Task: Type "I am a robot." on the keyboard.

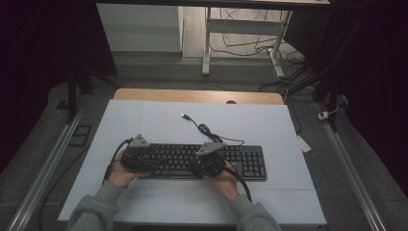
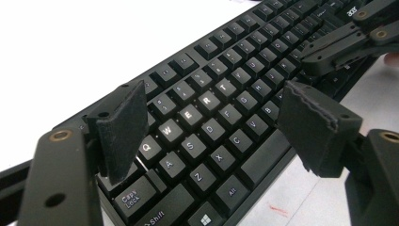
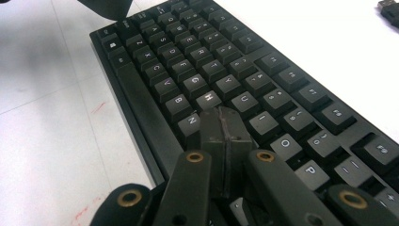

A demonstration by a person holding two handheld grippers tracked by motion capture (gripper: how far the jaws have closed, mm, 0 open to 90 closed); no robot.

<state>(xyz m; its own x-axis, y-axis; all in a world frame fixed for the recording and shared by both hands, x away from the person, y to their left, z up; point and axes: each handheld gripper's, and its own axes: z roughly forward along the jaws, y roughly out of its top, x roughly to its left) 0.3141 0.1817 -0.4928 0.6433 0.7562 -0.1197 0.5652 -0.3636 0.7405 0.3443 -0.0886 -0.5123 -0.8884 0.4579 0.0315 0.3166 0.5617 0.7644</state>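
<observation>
A black keyboard lies across the middle of the white table top; its cable runs back to a loose USB plug. My left gripper hovers over the keyboard's left end. In the left gripper view it stands open, with its pads spread above the Q-to-B letter keys and nothing held. My right gripper is over the keyboard's middle. In the right gripper view it is shut with nothing between the jaws, its tip low over the keys beside H and N.
A person's hands and grey sleeves come in from the near edge. Bare white table lies in front of, behind and to both sides of the keyboard. A wooden strip edges the far side. Desk legs and cables stand on the floor beyond.
</observation>
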